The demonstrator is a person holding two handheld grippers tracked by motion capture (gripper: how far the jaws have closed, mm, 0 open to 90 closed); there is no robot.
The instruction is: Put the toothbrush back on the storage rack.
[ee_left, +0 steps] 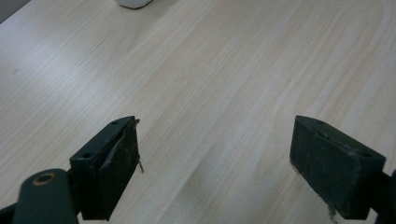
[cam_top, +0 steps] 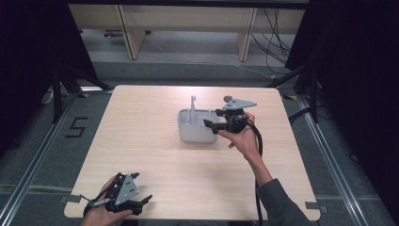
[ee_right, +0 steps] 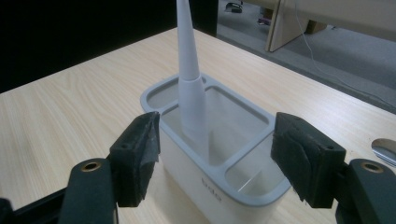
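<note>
Right gripper gapes wide beside the white caddy — its view reveals compartments, toothbrush upright; left gripper spread over bare table.

The table is lit evenly from overhead (surroundings left dark); soft glare is seen on the wood, and close jaws are slightly blurred.
</note>
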